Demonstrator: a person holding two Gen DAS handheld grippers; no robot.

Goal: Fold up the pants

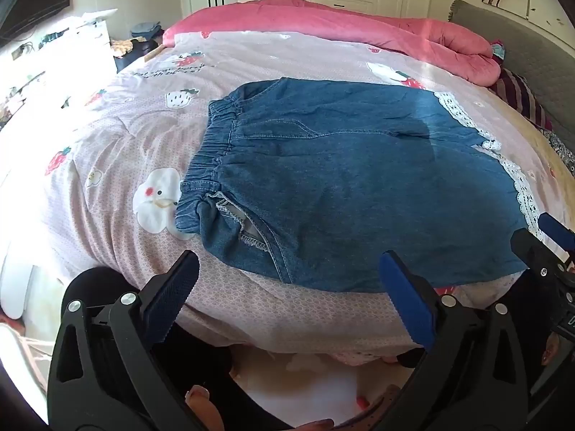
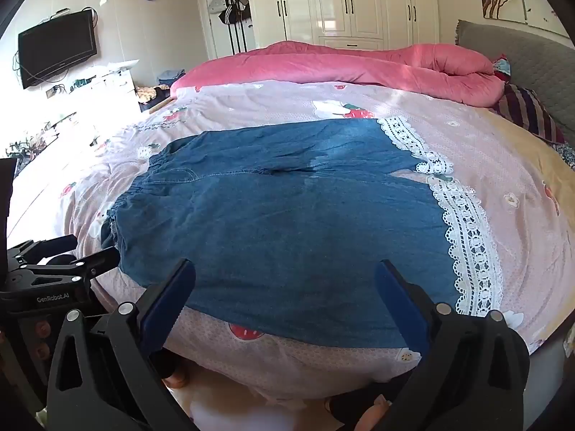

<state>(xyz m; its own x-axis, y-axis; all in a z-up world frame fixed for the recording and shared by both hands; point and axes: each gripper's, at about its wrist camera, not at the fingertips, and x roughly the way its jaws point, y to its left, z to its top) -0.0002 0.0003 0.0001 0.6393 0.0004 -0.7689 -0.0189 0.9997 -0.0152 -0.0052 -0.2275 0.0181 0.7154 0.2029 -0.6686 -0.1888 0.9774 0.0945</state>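
Blue denim pants (image 1: 341,176) lie flat on the bed, elastic waistband (image 1: 212,158) to the left and white lace hems (image 1: 517,183) to the right. In the right wrist view the same pants (image 2: 287,222) spread across the middle, lace trim (image 2: 467,233) on the right. My left gripper (image 1: 287,283) hovers open over the near edge of the pants, close to the waist end, nothing between its fingers. My right gripper (image 2: 284,287) is also open, above the near edge toward the leg end, holding nothing. Each gripper shows at the other view's side edge.
The pants rest on a pink printed bedsheet (image 1: 107,179). A rolled pink quilt (image 2: 341,64) lies along the far side, with a grey headboard (image 2: 521,57) and striped pillow (image 2: 528,111) at right. White wardrobes (image 2: 345,3) and a wall TV (image 2: 57,46) stand beyond. A person's feet show on the floor below.
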